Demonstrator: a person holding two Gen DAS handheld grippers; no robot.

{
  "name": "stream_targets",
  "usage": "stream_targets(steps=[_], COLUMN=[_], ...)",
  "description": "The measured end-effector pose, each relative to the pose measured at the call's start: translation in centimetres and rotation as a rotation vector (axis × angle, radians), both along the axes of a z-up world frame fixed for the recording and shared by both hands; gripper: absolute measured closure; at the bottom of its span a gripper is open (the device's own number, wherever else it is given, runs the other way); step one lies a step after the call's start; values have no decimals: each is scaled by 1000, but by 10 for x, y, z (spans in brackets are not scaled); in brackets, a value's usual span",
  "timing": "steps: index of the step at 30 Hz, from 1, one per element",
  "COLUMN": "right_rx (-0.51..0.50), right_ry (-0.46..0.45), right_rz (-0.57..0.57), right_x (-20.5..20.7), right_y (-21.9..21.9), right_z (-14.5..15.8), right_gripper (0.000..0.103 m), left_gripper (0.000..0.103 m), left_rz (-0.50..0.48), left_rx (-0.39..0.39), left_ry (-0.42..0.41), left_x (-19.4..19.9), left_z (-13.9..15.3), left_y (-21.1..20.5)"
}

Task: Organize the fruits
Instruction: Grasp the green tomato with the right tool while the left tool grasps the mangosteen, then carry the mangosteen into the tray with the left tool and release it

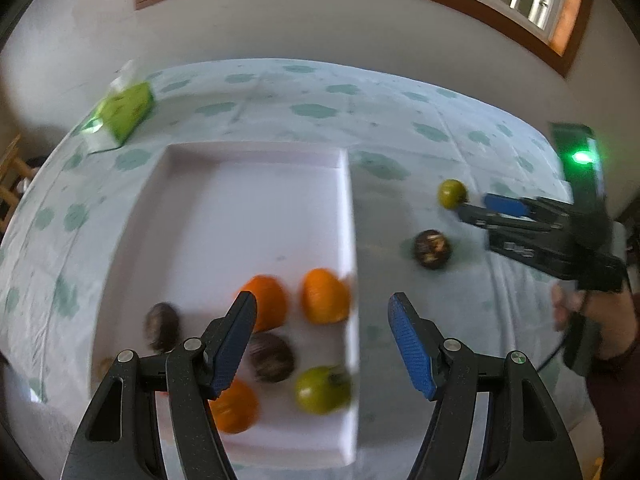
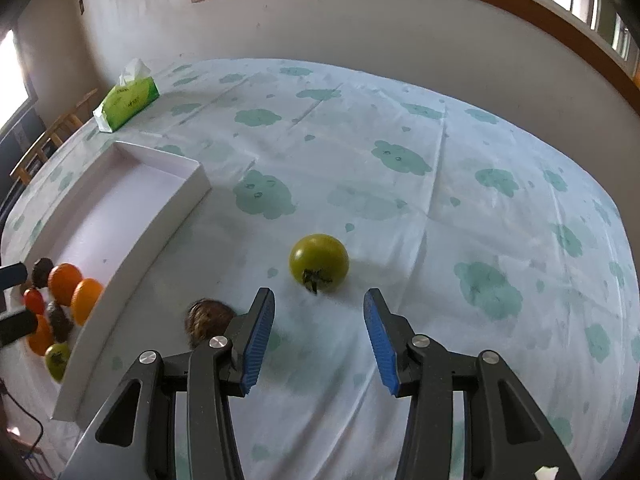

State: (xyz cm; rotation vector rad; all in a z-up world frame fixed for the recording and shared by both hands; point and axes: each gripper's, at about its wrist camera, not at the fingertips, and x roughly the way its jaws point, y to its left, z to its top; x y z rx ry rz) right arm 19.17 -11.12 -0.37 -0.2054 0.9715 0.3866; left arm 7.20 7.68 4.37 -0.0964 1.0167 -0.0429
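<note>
Two fruits lie loose on the bench [image 2: 400, 208], outside the white tray [image 1: 348, 216]: a green tomato [image 2: 319, 263] and a dark brown round fruit [image 2: 208, 320] nearer the tray wall. Right tool [image 2: 319, 342] hovers just short of the green tomato, fingers apart, nothing between them, not touching it. Left tool [image 1: 322, 344] sits above the tray's near right corner, fingers apart and empty. Inside the tray, bunched at the near end: three oranges [image 1: 324, 296], two or three dark fruits [image 1: 272, 358], one green tomato in tray [image 1: 322, 388], and something small and red seen only from the right wrist view. Green tissue pack [image 2: 128, 102] sits at the far left of the bench. Left view is motion-blurred.
</note>
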Motion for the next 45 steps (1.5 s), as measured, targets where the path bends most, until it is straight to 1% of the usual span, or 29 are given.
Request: stream_targets(steps=[4, 8, 9, 11, 16, 19, 23, 25, 28, 31, 36, 40, 45], right_rx=[6, 9, 6, 0, -12, 0, 8, -7, -1, -24, -2, 20, 40], right_ry=[18, 36, 33, 30, 19, 14, 0, -1, 9, -4, 5, 15, 25], right_rz=[15, 29, 36, 43, 51, 39, -2, -35, -87, -140, -206, -243, -268], right_x=[14, 25, 26, 28, 25, 16, -6, -20, -41, -61, -89, -103, -108], right_y=[4, 8, 9, 11, 6, -5, -33, -51, -78, -102, -135, -153, -161], right_z=[-13, -21, -23, -24, -24, -20, -12, -9, -5, -2, -1, -3, -6], right_gripper=[59, 60, 60, 68, 71, 71, 71, 71, 71, 71, 71, 71, 71], left_gripper=[34, 34, 34, 34, 34, 34, 34, 34, 34, 34, 34, 37, 49], left_rz=[-30, -35, -33, -30, -24, -31, -51, -60, -66, -65, -65, -53, -59], left_rx=[25, 38, 38, 39, 48, 47, 49, 51, 45, 33, 23, 27, 60], left_ry=[0, 18, 21, 26, 32, 33, 32, 31, 26, 32, 56, 77, 98], left_x=[12, 25, 26, 30, 35, 35, 35, 36, 40, 46, 60, 73, 82], left_z=[-1, -8, -9, -11, -13, -14, -17, -18, -21, -25, -37, -48, -59], left_y=[-19, -31, -31, -33, -39, -45, -57, -64, -73, -80, -91, -96, -105])
